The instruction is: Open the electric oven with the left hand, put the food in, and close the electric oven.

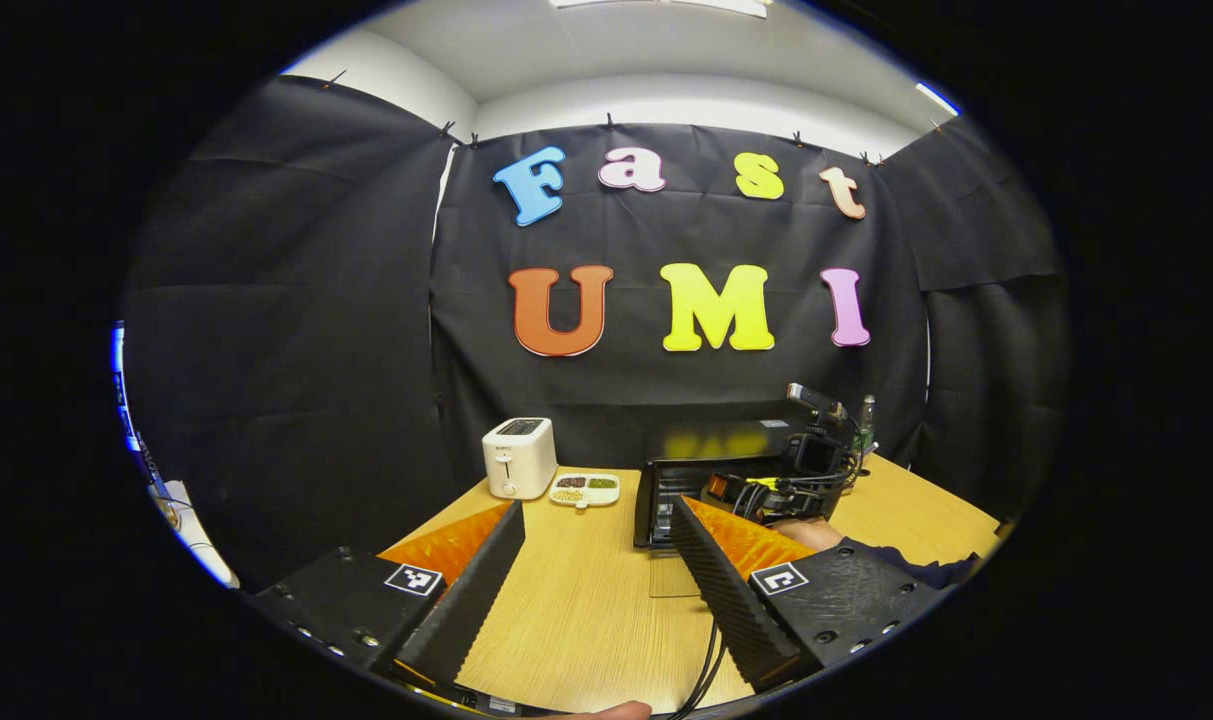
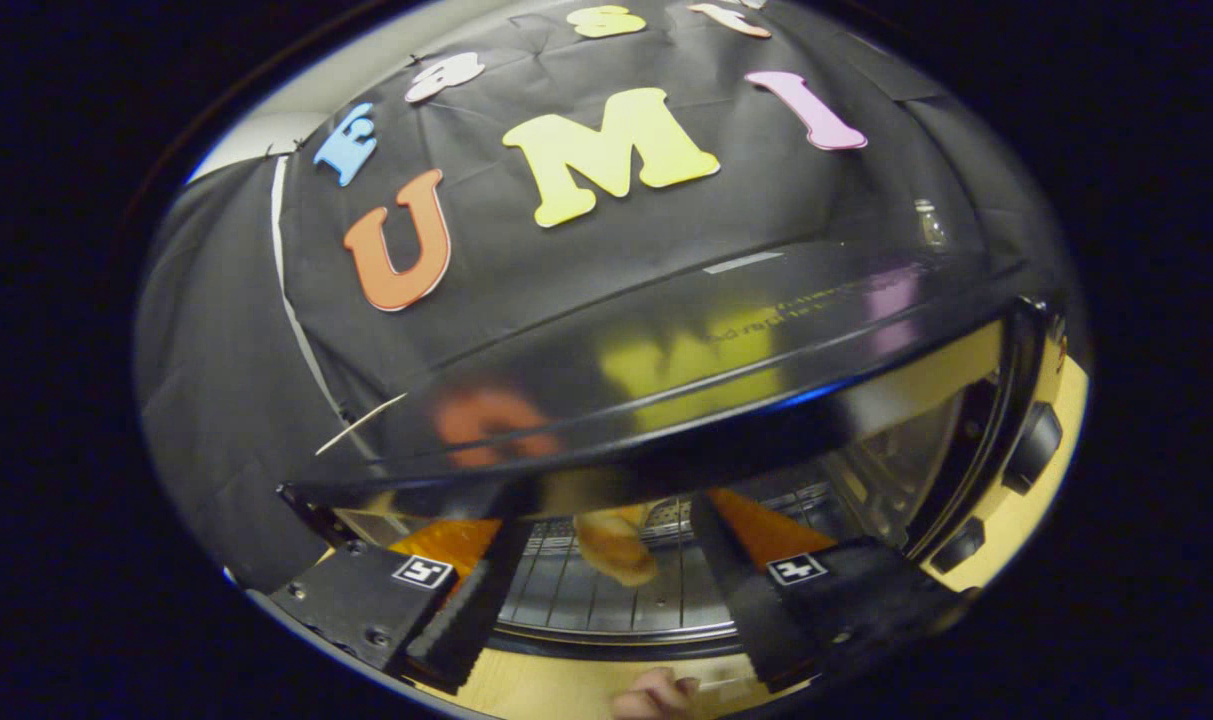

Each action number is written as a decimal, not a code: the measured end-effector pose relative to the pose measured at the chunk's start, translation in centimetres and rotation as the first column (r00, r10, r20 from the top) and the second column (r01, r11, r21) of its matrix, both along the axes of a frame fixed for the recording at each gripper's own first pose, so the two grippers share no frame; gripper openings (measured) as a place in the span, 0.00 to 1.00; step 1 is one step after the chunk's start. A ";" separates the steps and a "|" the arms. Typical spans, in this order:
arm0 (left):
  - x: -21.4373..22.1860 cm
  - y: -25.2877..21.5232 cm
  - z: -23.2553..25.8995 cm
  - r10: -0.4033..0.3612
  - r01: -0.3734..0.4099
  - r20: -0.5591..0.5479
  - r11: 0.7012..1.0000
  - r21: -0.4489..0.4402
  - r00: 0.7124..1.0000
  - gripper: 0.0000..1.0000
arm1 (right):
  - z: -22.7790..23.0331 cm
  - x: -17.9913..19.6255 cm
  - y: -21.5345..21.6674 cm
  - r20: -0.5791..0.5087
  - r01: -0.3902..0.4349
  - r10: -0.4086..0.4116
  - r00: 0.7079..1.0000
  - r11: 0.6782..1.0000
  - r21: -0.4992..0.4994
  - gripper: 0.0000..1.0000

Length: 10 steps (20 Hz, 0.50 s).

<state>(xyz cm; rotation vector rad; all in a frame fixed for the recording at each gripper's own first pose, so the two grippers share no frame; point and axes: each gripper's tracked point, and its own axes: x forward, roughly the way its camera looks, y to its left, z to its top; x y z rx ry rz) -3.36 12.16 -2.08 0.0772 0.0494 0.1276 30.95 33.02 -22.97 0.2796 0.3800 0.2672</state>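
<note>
Both fingers (image 2: 756, 580) wide, bread (image 2: 614, 545) on oven (image 2: 666, 400) rack

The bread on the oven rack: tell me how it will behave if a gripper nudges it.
The bread looks rounded and light, so it would probably slide or rock on the wire rack. Its golden crust looks soft and would likely dent under firm pressure. It lies loose, so it should shift easily.
</note>
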 end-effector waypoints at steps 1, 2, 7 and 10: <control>-0.1 -0.2 -0.1 -0.002 0.002 0.000 1.000 -0.001 1.000 0.96 | 0.1 -0.8 -0.1 -0.002 -0.010 0.010 1.000 1.000 0.003 0.97; -0.2 -0.5 -0.2 -0.005 0.005 -0.001 1.000 -0.002 1.000 0.96 | 0.3 -1.5 -0.2 -0.003 -0.019 0.019 1.000 1.000 0.007 0.96; -0.1 -2.5 -1.0 -0.034 0.034 -0.012 0.999 -0.016 0.999 0.96 | 2.2 -7.1 -1.0 0.003 -0.084 0.084 0.996 0.996 0.025 0.96; 0.0 -3.7 -2.2 -0.057 0.056 -0.027 0.998 -0.037 0.998 0.96 | 4.2 -11.1 -2.6 0.020 -0.111 0.111 0.994 0.993 0.043 0.96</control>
